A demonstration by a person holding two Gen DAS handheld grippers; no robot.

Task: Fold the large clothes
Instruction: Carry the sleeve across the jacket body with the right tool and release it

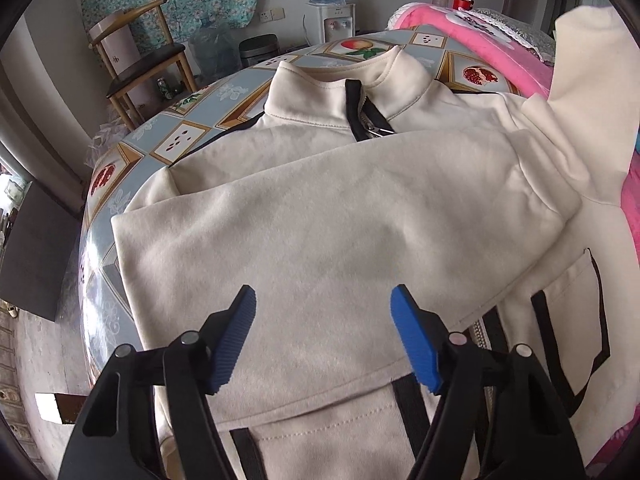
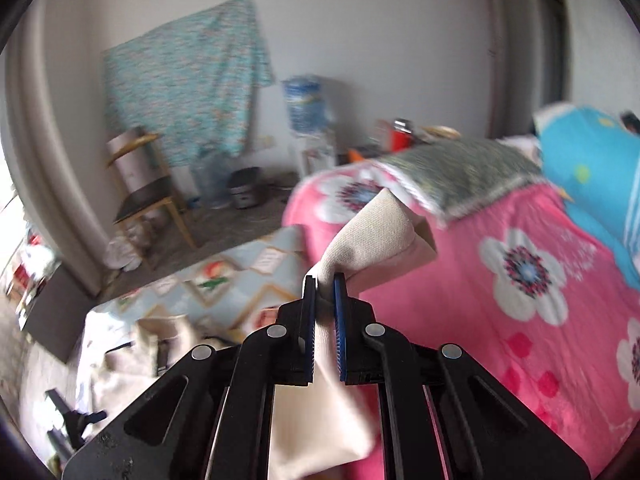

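A cream zip jacket (image 1: pixel 320 216) with black trim lies on the patterned table (image 1: pixel 180 140), collar at the far side. One sleeve is folded across its chest. My left gripper (image 1: pixel 324 304) is open and empty, just above the jacket's lower front. The other sleeve (image 1: pixel 588 92) is raised at the right. My right gripper (image 2: pixel 324 280) is shut on that sleeve's cuff (image 2: pixel 376 228), held high above the table. The jacket shows small in the right wrist view (image 2: pixel 132 360), with my left gripper (image 2: pixel 76 420) beside it.
A pink flowered blanket (image 2: pixel 500 300) covers the bed to the right of the table, with a blue cushion (image 2: pixel 592 172) on it. A wooden chair (image 1: pixel 136 60), a water dispenser (image 1: pixel 330 16) and a floral cloth on the wall stand beyond the table.
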